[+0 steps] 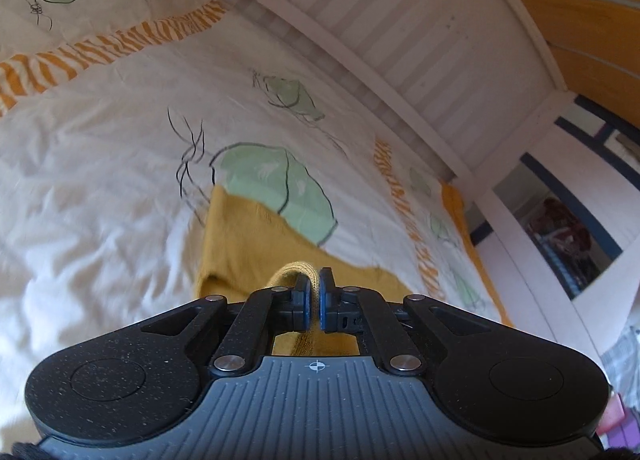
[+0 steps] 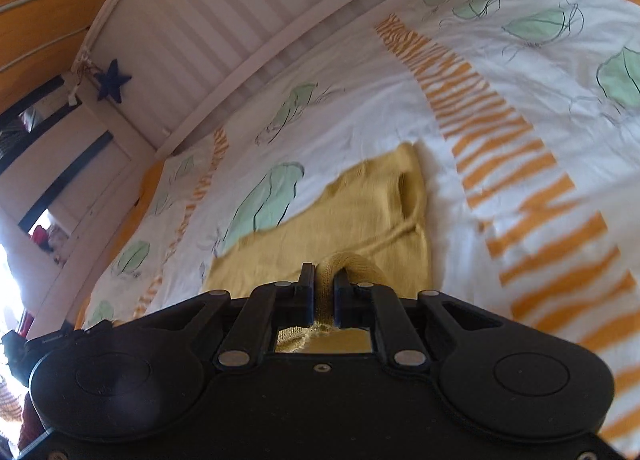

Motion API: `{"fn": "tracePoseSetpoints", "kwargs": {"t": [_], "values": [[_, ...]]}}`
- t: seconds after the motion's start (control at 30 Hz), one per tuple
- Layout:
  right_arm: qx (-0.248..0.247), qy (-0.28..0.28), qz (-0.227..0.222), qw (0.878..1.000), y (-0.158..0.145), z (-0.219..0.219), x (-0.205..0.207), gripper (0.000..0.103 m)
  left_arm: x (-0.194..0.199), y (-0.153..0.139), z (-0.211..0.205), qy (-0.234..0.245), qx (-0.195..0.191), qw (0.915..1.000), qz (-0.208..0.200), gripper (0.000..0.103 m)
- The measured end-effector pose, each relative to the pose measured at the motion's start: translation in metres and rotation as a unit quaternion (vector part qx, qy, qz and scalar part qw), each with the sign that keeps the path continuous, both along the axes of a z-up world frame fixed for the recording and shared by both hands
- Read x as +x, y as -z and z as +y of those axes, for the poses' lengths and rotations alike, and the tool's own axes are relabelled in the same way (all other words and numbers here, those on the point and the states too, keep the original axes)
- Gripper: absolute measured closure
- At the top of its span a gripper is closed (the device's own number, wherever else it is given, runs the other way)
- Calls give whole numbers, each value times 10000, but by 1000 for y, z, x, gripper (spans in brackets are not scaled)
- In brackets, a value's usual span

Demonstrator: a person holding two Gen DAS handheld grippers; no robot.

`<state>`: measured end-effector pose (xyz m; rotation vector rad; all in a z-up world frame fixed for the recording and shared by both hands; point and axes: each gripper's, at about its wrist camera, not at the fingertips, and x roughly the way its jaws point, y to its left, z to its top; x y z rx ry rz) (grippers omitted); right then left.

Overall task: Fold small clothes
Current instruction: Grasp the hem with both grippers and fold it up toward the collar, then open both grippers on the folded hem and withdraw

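A small mustard-yellow knitted garment (image 1: 248,244) hangs and trails over the bed; it also shows in the right wrist view (image 2: 360,215), with an armhole opening near its far end. My left gripper (image 1: 315,296) is shut on a ribbed edge of the garment, held above the bed. My right gripper (image 2: 325,292) is shut on another ribbed edge of the same garment. The near part of the cloth is hidden behind both gripper bodies.
The bed is covered by a white duvet (image 1: 100,163) with green leaf prints and orange striped bands (image 2: 496,127). A white slatted bed rail (image 1: 360,19) runs along the far side. A blue star (image 2: 112,80) hangs on a post. Shelves (image 1: 568,236) stand beyond the bed.
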<state>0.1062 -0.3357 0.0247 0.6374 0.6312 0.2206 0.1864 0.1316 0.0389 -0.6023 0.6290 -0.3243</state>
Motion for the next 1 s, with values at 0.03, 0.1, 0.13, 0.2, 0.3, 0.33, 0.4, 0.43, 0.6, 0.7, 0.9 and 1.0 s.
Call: {"fn": "tracePoseSetpoints", "kwargs": {"t": [0.03,0.1,0.13,0.2,0.3,0.33,0.4,0.43,0.6,0.7,0.9,1.0], "values": [[-49,34,-14,10000,1,-1,11,87,10,1,-2,-16,43,10000,-16,99],[-155,73,-41,9998,3,0,32,87,30,4,-8,-62,154,9999,-33,99],[-217,83,-45,9997,5,0,42,87,40,7,-9,-79,200,9998,-31,99],[-291,118,-32,9995,10,1,64,87,58,13,-13,-112,268,9996,31,99],[-353,143,49,9993,18,3,92,87,82,23,-14,-191,349,9991,115,99],[-387,149,90,9991,21,4,101,87,89,26,-16,-222,401,9989,139,99],[-450,180,169,9987,28,6,118,87,102,34,-17,-317,465,9981,230,99],[-474,191,218,9985,31,6,125,87,109,38,-17,-360,485,9978,288,99],[-640,247,472,9965,49,9,154,84,134,59,-21,-562,755,9942,530,98],[-726,300,528,9955,56,10,160,82,141,67,-20,-804,883,9910,599,94],[-856,535,373,9942,52,8,155,28,134,48,-21,-887,1317,9870,254,73],[-1255,566,209,9903,40,11,151,28,120,34,-31,-663,1588,9851,70,68]]}}
